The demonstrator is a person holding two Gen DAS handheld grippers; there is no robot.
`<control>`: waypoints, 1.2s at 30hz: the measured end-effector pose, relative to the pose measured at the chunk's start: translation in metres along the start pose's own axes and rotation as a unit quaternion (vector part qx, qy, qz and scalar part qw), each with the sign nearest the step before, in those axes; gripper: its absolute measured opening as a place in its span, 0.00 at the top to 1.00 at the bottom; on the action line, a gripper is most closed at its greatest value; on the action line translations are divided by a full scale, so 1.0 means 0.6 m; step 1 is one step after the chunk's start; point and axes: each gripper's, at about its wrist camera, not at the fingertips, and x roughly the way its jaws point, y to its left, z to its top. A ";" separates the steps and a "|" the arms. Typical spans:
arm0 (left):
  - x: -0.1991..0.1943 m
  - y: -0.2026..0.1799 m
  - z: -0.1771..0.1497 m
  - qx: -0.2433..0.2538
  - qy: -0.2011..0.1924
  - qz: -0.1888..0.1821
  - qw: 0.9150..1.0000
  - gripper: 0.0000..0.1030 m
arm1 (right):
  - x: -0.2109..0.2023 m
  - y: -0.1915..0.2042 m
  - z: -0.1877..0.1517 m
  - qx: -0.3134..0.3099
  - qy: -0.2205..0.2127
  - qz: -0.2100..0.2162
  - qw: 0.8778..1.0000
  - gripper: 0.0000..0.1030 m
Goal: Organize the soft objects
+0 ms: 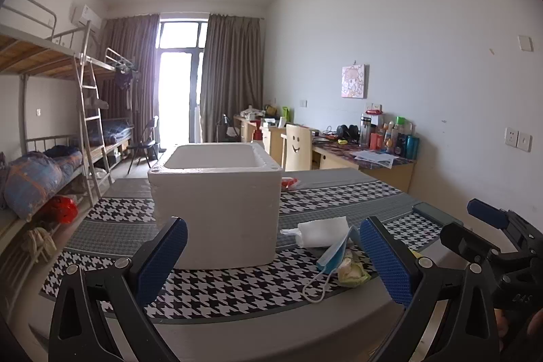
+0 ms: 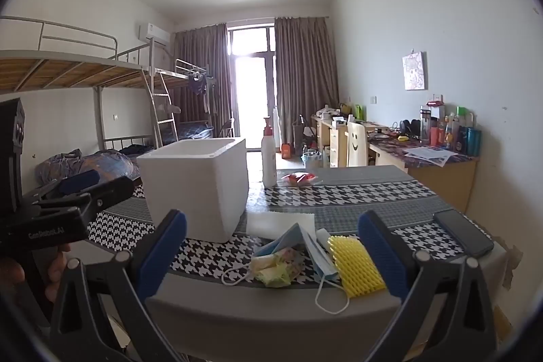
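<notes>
Before you on the table [image 2: 339, 209], foam box [image 2: 197, 189] at left, face mask [image 2: 315, 246], crumpled wrapper [image 2: 276, 265] and foam net [image 2: 358, 265] near the front edge, tissue [image 2: 280, 223] behind them, phone [image 2: 463, 231] far right, bottle [image 2: 268, 158] behind the box.

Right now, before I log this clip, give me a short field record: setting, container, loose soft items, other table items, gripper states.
setting: table with houndstooth cloth in a dorm room
container: white foam box, open top, upright
soft items: blue face mask, white folded cloth, yellow foam net, crumpled wrapper, all outside the box
other: lotion bottle, phone, red packet
left gripper: open, empty
right gripper: open, empty
</notes>
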 end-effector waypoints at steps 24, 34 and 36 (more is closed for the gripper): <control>0.001 -0.003 0.000 -0.001 0.003 -0.001 1.000 0.01 | -0.001 -0.004 0.001 0.001 0.006 -0.003 1.000 0.01; 0.013 -0.004 -0.002 0.003 0.011 -0.003 1.000 0.01 | 0.004 -0.003 -0.001 0.000 0.006 -0.004 1.000 0.01; 0.016 -0.004 -0.001 0.002 0.011 -0.002 1.000 0.01 | 0.005 -0.003 -0.002 0.001 0.008 -0.004 1.000 0.01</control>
